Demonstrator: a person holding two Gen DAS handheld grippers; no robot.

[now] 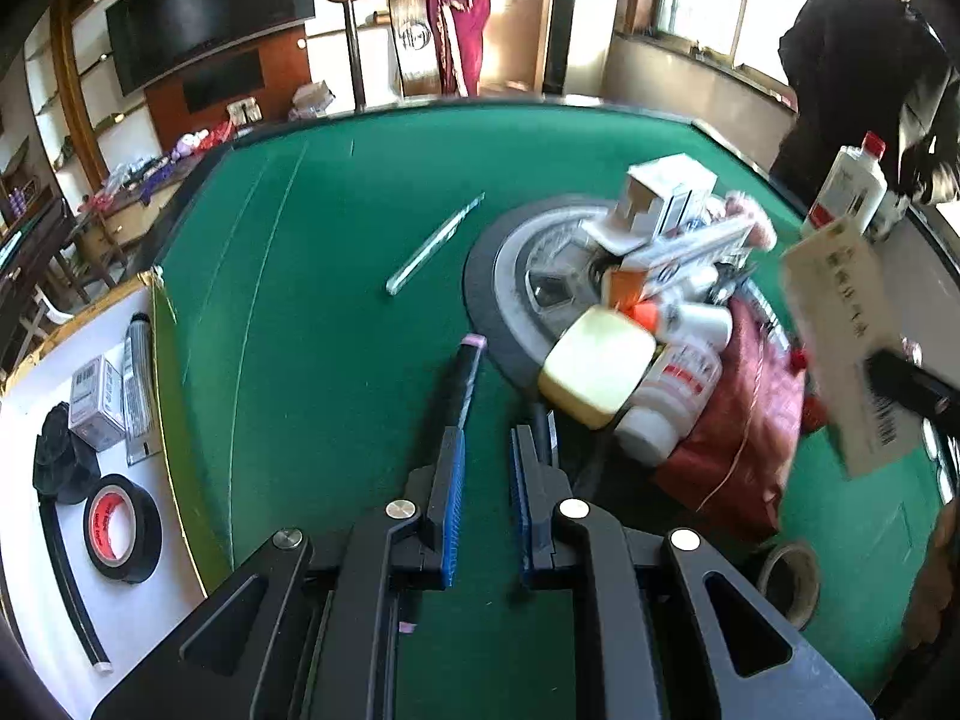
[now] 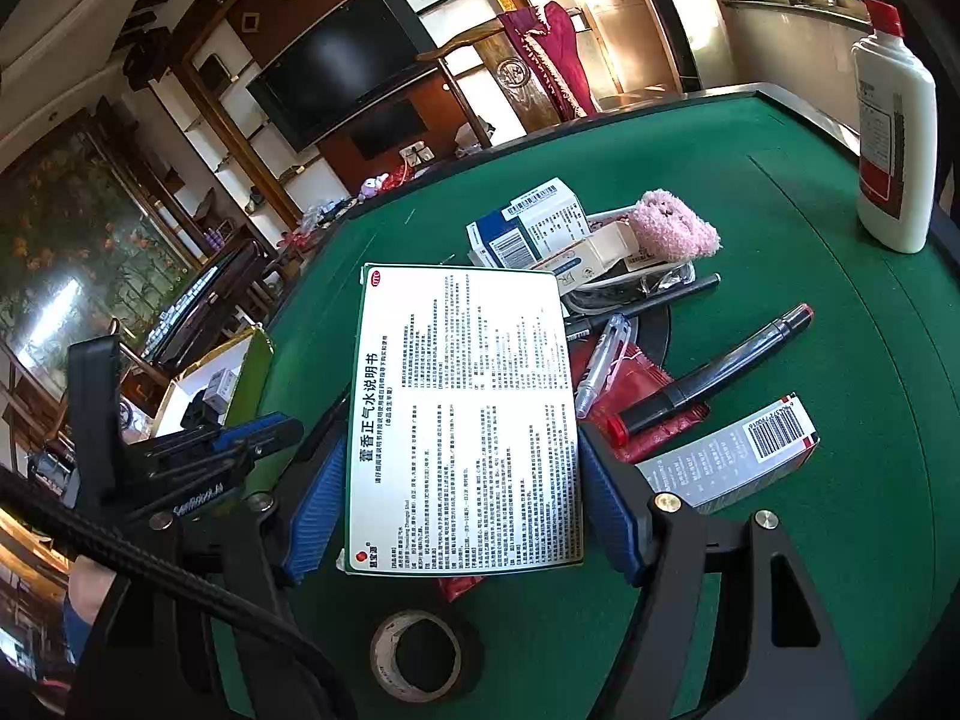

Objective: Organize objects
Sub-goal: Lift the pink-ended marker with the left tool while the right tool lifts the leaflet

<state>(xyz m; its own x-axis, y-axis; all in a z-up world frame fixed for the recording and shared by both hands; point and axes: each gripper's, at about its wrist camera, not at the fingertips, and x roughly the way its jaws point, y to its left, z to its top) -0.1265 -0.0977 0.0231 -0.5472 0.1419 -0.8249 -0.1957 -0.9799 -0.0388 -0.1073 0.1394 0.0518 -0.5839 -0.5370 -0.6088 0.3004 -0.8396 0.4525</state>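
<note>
My right gripper (image 2: 465, 450) is shut on a flat white medicine box (image 2: 465, 414) printed with Chinese text, held above the green table (image 2: 810, 540). The same box shows at the right of the left wrist view (image 1: 852, 348). My left gripper (image 1: 486, 450) is open and empty, low over the felt, beside a pile of boxes and bottles (image 1: 666, 276) on the round centre disc (image 1: 510, 276). A yellow block (image 1: 594, 366) and a white bottle (image 1: 672, 396) lie just right of its fingers. A black strip with a pink end (image 1: 465, 378) lies ahead of the left finger.
A white tray (image 1: 36, 510) at the left holds black tape (image 1: 120, 531), a small box (image 1: 96, 402) and a tube. A clear stick (image 1: 435, 243) lies on the felt. A tape roll (image 2: 414, 654), markers (image 2: 714, 372), a barcode box (image 2: 738, 453), a pink plush (image 2: 675, 231) and a tall white bottle (image 2: 894, 138) lie nearby.
</note>
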